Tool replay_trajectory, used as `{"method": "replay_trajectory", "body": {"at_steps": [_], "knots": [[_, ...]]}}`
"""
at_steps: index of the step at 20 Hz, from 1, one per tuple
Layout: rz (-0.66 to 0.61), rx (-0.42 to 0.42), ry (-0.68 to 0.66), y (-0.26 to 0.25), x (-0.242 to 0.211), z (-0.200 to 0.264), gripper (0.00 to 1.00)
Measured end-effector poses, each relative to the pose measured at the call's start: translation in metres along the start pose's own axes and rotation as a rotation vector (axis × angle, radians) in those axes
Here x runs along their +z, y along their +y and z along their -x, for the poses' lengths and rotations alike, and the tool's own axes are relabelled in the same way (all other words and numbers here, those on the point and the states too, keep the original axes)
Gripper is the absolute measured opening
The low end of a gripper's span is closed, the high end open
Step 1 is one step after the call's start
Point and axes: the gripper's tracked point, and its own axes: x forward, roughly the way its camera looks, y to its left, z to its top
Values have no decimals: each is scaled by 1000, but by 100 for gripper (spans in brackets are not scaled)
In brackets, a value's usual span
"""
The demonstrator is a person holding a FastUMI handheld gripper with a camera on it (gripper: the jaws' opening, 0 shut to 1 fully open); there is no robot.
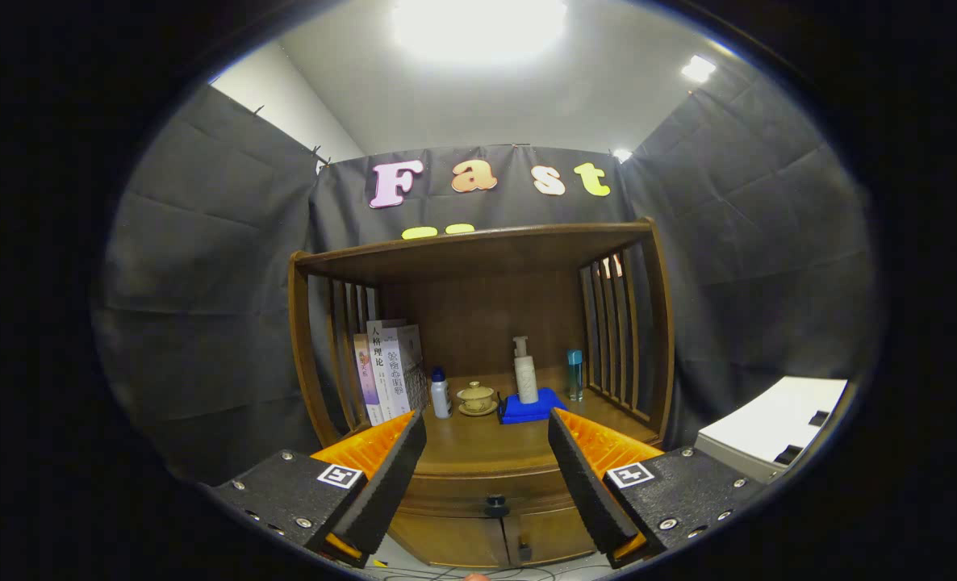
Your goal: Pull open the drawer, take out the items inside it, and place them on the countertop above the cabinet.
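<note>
Wide-spread tool (486, 452) hovers level, fingers empty, facing the closed drawer's knob (495, 505).

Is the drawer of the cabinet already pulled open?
No, the drawer sits flush and shut, its knob untouched between the fingers of the open gripper.

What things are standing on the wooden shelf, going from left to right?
Books → small white bottle with blue cap → lidded teacup → white pump bottle on a blue pad → slim blue bottle.
</note>
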Motion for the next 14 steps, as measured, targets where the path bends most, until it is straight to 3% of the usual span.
{"method": "replay_trajectory", "body": {"at_steps": [5,14], "knots": [[-84,11,80,-12,-31,-14,94],[103,44,166,-10,-96,-47,96]]}}
